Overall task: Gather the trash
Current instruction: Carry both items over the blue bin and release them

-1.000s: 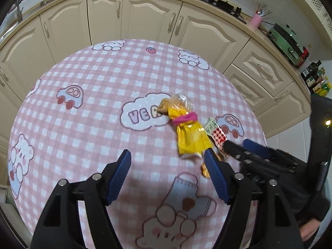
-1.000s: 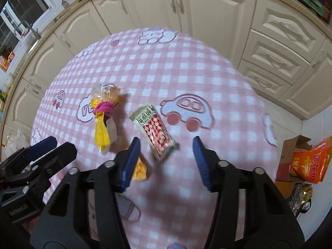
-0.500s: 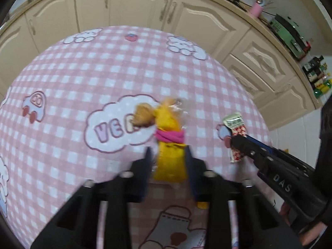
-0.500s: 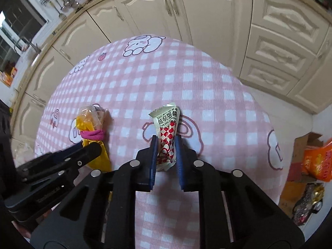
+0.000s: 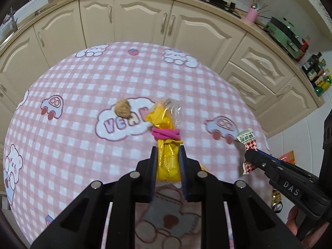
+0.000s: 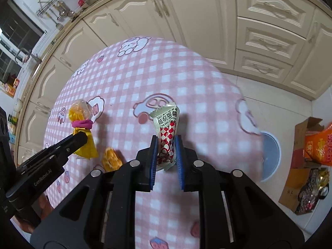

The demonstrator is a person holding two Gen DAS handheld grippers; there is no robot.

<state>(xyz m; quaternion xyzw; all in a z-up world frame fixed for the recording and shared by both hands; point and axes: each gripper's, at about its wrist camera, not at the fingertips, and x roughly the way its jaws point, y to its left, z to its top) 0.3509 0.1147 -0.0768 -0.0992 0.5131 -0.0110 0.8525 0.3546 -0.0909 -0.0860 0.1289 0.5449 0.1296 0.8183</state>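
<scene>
- Your table wears a pink checked cloth (image 5: 83, 95) printed with bears, cars and strawberries; a white cloud on it reads "VEA" before the bag you hold hides the rest of the word.
- Your left gripper (image 5: 167, 164) is clamped on the lower half of a yellow bag (image 5: 166, 145) cinched with a pink band (image 5: 166, 134); the bag's clear, crinkled top stands free above the blue pads. From the right wrist view the gripper body reads "GenRobot.AI", and the bag hangs clear of the cloth.
- Your right gripper (image 6: 166, 157) is pinched shut on a snack wrapper (image 6: 166, 132), red-and-white checked with a pale green top. It carries dark characters and small Latin letters, too small and creased for you to read. In the left wrist view that gripper's side shows "DAS", with the rest cut off.
- A cardboard box (image 6: 300, 178) on the floor at the right holds an orange packet (image 6: 318, 145); its print is cropped by the frame edge.
- A blurred white-rimmed round thing (image 6: 269, 157) sits past the table's right edge; you cannot tell what it is.
- An orange-yellow scrap (image 6: 111, 158) lies on the cloth near the left gripper.
- A brown lump (image 5: 122, 108) rests on the cloud print, just left of the bag.
</scene>
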